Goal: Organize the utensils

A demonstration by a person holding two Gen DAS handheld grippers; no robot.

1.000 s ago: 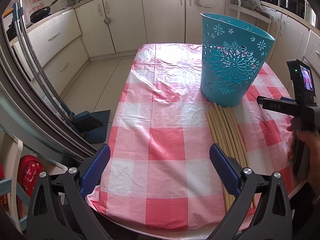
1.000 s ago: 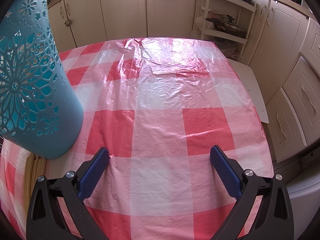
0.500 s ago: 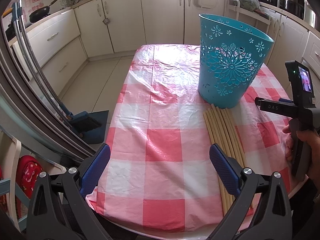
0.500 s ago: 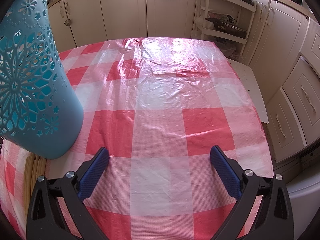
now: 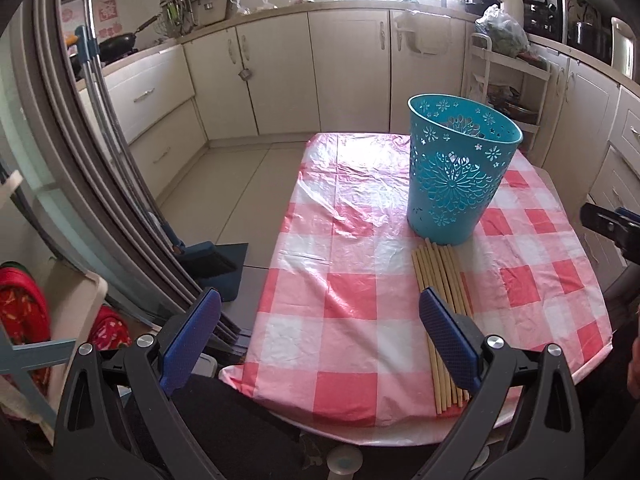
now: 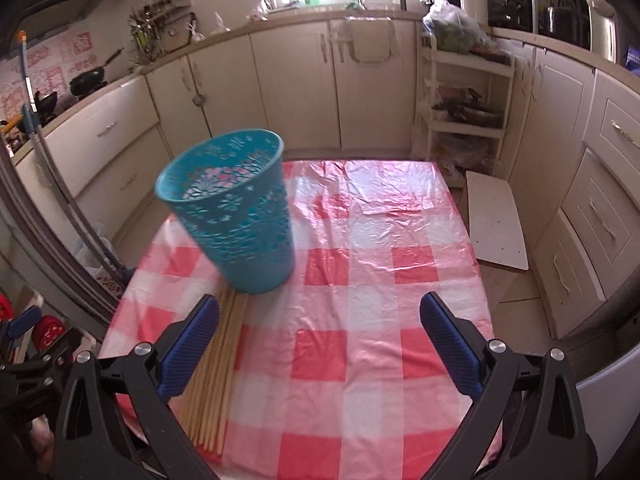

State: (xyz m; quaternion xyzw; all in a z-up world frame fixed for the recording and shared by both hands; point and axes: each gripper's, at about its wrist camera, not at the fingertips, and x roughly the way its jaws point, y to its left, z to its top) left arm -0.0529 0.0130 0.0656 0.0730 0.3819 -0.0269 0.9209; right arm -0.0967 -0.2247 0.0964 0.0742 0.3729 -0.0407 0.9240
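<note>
A teal cut-out basket (image 5: 456, 176) stands upright on the red-and-white checked tablecloth (image 5: 352, 312). Several long pale wooden sticks (image 5: 438, 280) lie side by side in a bundle just in front of its base, running toward the near table edge. My left gripper (image 5: 320, 332) hangs open above the near left part of the table, its right finger over the sticks. In the right wrist view the basket (image 6: 236, 216) and sticks (image 6: 224, 344) sit to the left. My right gripper (image 6: 320, 340) is open and empty above the near edge.
Cream kitchen cabinets (image 5: 348, 76) ring the table. A white shelf rack (image 6: 464, 120) stands behind it, a small white stool (image 6: 496, 224) at its right side. A grey sliding door frame (image 5: 80, 200) curves on the left, with a dustpan (image 5: 212, 260) on the floor.
Both grippers have pulled back and up from the table, so the basket and sticks look smaller and farther. The right view now takes in the whole basket. Both stay open.
</note>
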